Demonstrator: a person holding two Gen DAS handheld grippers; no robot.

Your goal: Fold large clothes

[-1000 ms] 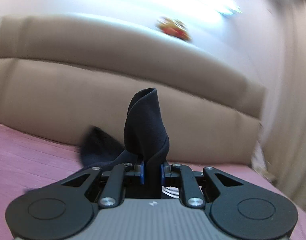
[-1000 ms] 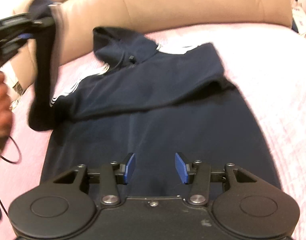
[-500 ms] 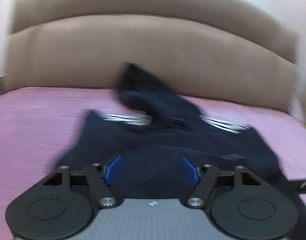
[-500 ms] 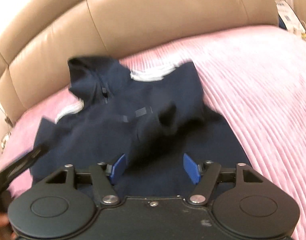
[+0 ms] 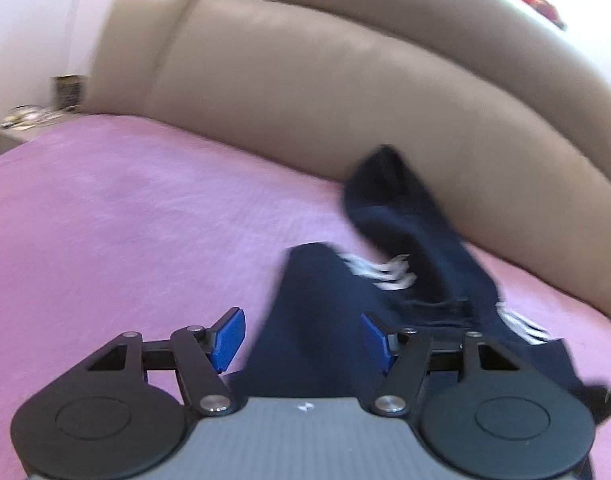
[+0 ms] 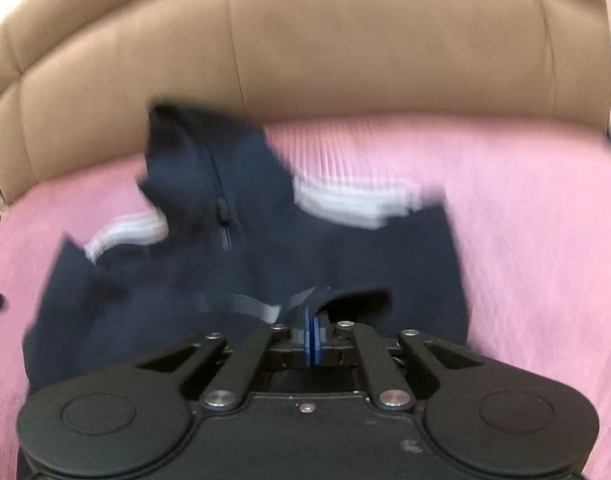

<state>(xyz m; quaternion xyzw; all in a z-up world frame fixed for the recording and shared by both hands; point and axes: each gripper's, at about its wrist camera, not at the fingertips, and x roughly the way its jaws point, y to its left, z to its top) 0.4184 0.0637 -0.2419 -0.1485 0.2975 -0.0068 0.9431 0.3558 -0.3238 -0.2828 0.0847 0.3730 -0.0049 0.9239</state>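
Observation:
A navy hooded jacket (image 6: 233, 256) with white shoulder stripes lies on the pink bedspread (image 6: 537, 240), hood toward the headboard. It also shows in the left wrist view (image 5: 325, 312). My left gripper (image 5: 303, 340) is open and empty, low over the jacket's left edge. My right gripper (image 6: 311, 334) has its blue pads pressed together just over a dark fold of the jacket; whether cloth is pinched between them is unclear. Both views are blurred.
A beige padded headboard (image 5: 345, 92) rises behind the bed. A bedside surface with small items (image 5: 33, 114) stands at the far left. Pink bedspread (image 5: 125, 240) spreads left of the jacket.
My left gripper let go of the dark sleeve, opened, and swung left and lower. The sleeve now lies folded across the jacket. My right gripper closed and moved toward the jacket's middle.

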